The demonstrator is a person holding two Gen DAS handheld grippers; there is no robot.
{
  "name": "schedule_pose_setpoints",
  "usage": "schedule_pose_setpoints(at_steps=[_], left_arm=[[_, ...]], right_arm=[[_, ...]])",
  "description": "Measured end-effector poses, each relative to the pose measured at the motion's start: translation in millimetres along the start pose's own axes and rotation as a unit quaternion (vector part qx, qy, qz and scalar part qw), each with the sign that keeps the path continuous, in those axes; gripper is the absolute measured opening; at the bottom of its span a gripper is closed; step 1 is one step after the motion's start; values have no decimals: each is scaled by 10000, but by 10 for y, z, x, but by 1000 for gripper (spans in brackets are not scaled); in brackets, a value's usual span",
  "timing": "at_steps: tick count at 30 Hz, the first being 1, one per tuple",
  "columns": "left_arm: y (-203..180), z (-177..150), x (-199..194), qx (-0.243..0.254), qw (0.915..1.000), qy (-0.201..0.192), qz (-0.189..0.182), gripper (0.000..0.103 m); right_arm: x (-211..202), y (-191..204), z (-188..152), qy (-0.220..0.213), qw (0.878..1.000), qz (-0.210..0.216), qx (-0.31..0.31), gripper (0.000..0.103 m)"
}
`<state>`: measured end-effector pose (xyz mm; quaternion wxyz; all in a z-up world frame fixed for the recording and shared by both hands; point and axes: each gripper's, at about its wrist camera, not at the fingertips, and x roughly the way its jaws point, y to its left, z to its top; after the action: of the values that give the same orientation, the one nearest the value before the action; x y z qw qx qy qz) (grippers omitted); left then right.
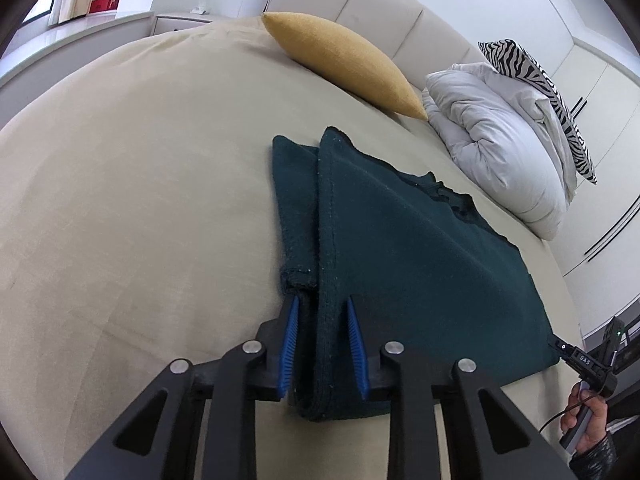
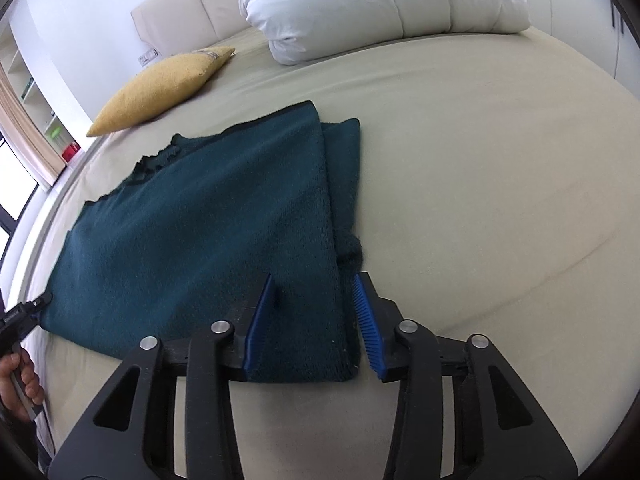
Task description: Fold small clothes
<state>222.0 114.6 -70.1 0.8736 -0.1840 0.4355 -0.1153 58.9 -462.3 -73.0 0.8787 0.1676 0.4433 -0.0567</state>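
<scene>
A dark green knitted sweater (image 1: 420, 264) lies on the beige bed, its sleeves folded in along both sides. My left gripper (image 1: 322, 304) is open, its blue pads either side of the sweater's near left corner hem. In the right wrist view the sweater (image 2: 208, 240) spreads to the left, and my right gripper (image 2: 314, 284) is open with its jaws astride the near right corner. The cloth lies between the pads of both grippers without being pinched. Each gripper shows at the other view's edge, the right one in the left wrist view (image 1: 560, 348) and the left one in the right wrist view (image 2: 42, 300).
A mustard pillow (image 1: 344, 60) and a folded white duvet (image 1: 500, 140) with a zebra-print cushion (image 1: 544, 92) lie at the head of the bed by the padded headboard (image 1: 360, 4). The beige sheet (image 1: 140, 200) stretches left of the sweater and to its right (image 2: 500, 184).
</scene>
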Motion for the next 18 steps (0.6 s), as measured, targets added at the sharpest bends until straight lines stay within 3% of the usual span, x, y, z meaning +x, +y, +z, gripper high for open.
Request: schedule_pose_setpoints(at_steps=[6, 9, 11, 15, 18], left_arm=[[-173, -92, -32, 357, 9990, -98, 255, 26], [-154, -98, -10, 313, 9992, -73, 240, 13], [-146, -98, -21, 331, 9991, -86, 239, 11], [-172, -109, -41, 401, 9987, -120, 295, 9], [-172, -117, -57, 375, 9988, -134, 295, 9]], right_arm=[[-85, -77, -12, -231, 9993, -218, 215, 37], [-67, -105, -49, -120, 9995, -175, 224, 37], [-68, -98, -71, -97, 9997, -215, 118, 36], [-82, -61, -62, -93, 9997, -227, -28, 15], [-96, 15, -51, -120, 9990, -367, -216, 8]])
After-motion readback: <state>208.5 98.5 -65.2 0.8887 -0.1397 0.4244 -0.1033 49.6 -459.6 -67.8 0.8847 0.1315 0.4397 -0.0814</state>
